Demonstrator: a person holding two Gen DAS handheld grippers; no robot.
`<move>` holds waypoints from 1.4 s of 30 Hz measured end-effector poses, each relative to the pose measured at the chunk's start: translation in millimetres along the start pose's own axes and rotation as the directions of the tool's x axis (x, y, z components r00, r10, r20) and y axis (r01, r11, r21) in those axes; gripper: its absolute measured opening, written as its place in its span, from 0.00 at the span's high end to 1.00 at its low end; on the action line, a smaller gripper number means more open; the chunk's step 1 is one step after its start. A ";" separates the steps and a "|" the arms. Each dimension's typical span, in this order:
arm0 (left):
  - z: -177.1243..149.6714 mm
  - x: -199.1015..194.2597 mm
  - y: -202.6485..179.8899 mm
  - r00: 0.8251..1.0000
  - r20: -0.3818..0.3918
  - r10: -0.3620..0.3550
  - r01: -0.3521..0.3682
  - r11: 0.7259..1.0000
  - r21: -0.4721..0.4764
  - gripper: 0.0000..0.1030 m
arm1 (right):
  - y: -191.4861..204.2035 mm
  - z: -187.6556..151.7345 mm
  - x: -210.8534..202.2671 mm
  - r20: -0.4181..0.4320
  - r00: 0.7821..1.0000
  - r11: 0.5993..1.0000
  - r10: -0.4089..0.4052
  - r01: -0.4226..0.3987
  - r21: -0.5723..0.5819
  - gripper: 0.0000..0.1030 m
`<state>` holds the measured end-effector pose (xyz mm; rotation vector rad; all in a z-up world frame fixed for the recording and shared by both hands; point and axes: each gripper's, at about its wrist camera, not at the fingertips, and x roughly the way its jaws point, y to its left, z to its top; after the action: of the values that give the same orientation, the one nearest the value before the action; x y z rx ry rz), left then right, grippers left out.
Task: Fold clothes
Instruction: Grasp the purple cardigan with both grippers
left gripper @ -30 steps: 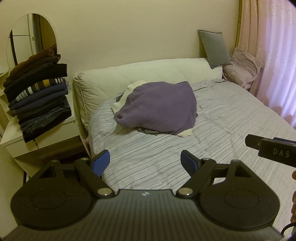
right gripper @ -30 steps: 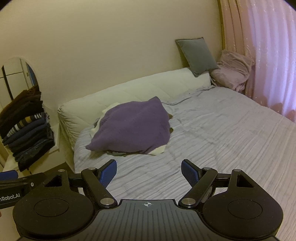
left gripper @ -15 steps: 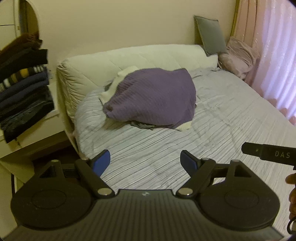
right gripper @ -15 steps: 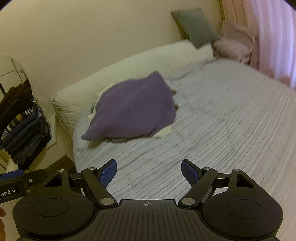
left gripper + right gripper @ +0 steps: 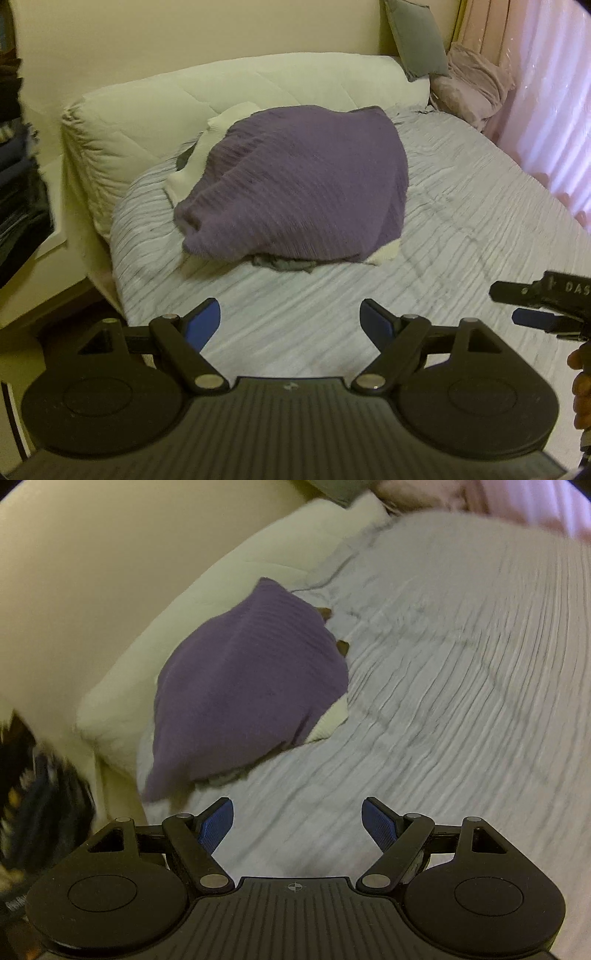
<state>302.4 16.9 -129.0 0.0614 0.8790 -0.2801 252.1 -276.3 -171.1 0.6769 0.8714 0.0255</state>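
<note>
In the left wrist view, the left hand-held gripper (image 5: 290,319) is released, holding nothing; the purple sweater (image 5: 299,188) lies mid-frame on the bed (image 5: 461,229). In the right wrist view, the right hand-held gripper (image 5: 297,821) gapes empty, the sweater (image 5: 243,679) left of centre.

Each black gripper (image 5: 291,321) (image 5: 297,821) has blue finger pads (image 5: 202,325), silver pivot screws and a ribbed housing.

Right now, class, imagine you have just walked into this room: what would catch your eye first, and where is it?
The purple knitted garment heaped on the striped bed cover near the padded cream headboard, with white and grey clothes peeking from under it. Next, the pink curtain along the bed's far side. In front, the left gripper and right gripper hang with jaws open, holding nothing.
</note>
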 end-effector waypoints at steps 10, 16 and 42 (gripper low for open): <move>47.9 95.6 36.5 0.999 -0.042 -0.016 0.018 0.999 0.029 0.22 | -55.0 40.7 87.2 0.054 0.993 0.927 0.109 -0.121 0.354 0.22; 67.0 143.5 50.9 0.998 -0.068 -0.003 0.005 0.999 0.035 0.22 | -77.8 51.3 139.1 0.092 0.981 0.837 0.169 -0.193 0.512 0.22; 101.2 164.6 81.7 0.981 -0.028 -0.191 0.190 0.981 -0.031 0.91 | -40.0 82.3 174.3 0.164 0.972 0.888 0.170 -0.223 0.402 0.91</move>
<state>499.6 42.8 -195.6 -0.0455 0.9204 -0.4461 415.4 -302.3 -277.9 1.1587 0.6876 -0.0226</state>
